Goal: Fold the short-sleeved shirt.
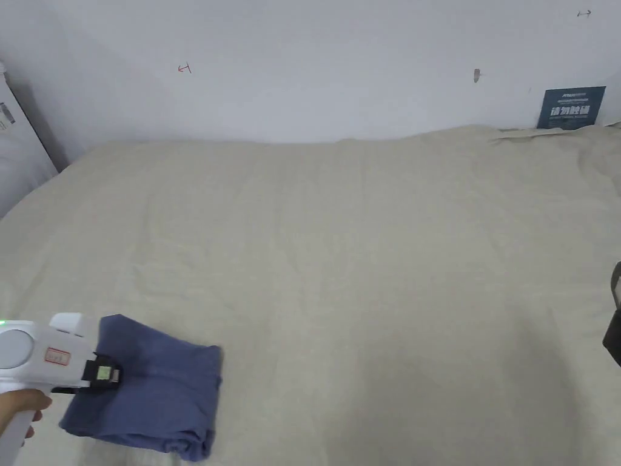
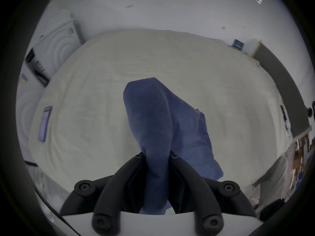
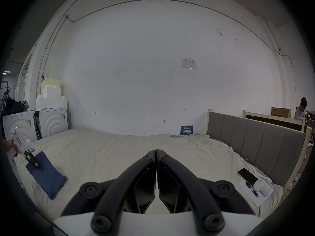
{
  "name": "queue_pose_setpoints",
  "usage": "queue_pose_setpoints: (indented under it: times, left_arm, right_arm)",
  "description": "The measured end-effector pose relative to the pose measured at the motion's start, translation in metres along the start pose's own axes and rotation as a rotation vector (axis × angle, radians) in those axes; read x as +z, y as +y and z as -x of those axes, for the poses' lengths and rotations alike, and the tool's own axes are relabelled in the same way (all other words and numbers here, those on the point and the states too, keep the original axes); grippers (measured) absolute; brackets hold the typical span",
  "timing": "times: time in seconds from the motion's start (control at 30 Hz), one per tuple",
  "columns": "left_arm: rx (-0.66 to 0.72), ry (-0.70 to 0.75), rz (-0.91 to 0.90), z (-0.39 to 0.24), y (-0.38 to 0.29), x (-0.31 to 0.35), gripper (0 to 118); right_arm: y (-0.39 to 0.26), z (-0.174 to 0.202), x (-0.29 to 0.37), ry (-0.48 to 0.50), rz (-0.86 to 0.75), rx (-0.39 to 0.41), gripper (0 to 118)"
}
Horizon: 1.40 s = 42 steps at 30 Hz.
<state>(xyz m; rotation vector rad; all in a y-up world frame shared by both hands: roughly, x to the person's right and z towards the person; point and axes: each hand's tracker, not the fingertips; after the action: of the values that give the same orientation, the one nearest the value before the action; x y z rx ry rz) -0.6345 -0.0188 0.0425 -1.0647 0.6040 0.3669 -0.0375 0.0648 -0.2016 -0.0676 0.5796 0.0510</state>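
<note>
- Head view: the left gripper [image 1: 104, 373] comes in from the lower left edge, held by a hand [image 1: 21, 408], and its tips lie over the near-left part of the blue shirt [image 1: 154, 391]. The shirt is folded into a compact block on the beige sheet [image 1: 339, 255]; most of it lies to the right of and beyond the jaws, with its long axis running from the tips toward the far right. Whether the jaws press on cloth cannot be told here. A dark part of the right gripper [image 1: 615, 330] shows at the right edge, well apart from the shirt.
- Left gripper view: the left gripper [image 2: 157, 154] has both jaws clamped on a bunched ridge of the shirt [image 2: 153, 120]. The cloth runs straight out ahead of the tips, rising to a rounded end beyond them, and a flatter layer spreads off to the right of the jaws. The sheet [image 2: 88, 112] lies on both sides of the jaws.
- Right gripper view: the right gripper [image 3: 156, 152] has its jaws pressed together with nothing between them. The shirt [image 3: 47, 175] lies far to the left of these jaws on the sheet [image 3: 110, 147], its long axis slanting from the left gripper [image 3: 32, 159] down toward the near right. A phone [image 3: 247, 176] lies to the right of the jaws.
</note>
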Motion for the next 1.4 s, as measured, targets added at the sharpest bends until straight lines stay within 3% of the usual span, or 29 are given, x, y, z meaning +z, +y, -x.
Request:
queue_pose_setpoints:
  times: [0.13,0.37,0.47,0.57,0.6,0.7,0.73,1.07,1.2,1.4]
  left_arm:
    - [0.05,0.063,0.032,0.05,0.008,-0.026,15]
    - [0.101,0.1,0.069,0.066,0.004,-0.063,15]
    - [0.087,0.115,0.061,0.053,0.002,-0.043,17]
    - [0.054,0.184,0.033,0.054,0.001,-0.045,44]
    - [0.05,0.203,0.013,0.053,0.0,-0.044,66]
    - [0.04,0.252,-0.049,0.033,-0.005,-0.028,108]
    - [0.035,0.253,-0.076,0.028,-0.005,-0.021,111]
    - [-0.047,0.247,-0.554,-0.052,-0.003,0.093,111]
    - [-0.022,0.21,-0.776,-0.07,-0.009,0.125,118]
    - [-0.03,0.184,-1.07,-0.127,-0.03,0.174,118]
  right_arm:
    - [-0.003,0.008,-0.01,-0.011,0.012,0.002,0]
    - [-0.009,0.016,-0.026,-0.018,0.045,0.006,0]
    - [-0.009,0.016,-0.029,-0.013,0.053,0.008,0]
    - [-0.009,0.017,-0.03,-0.009,0.055,0.011,0]
    - [-0.009,0.018,-0.029,-0.005,0.056,0.008,0]
    - [-0.008,0.016,-0.029,0.004,0.059,-0.002,0]
    - [-0.007,0.015,-0.027,0.004,0.057,0.0,0]
    - [0.008,0.004,-0.016,0.021,0.033,0.023,0]
    - [0.013,-0.002,-0.011,0.023,0.018,0.028,0]
    - [0.019,-0.011,-0.001,0.024,-0.006,0.029,0]
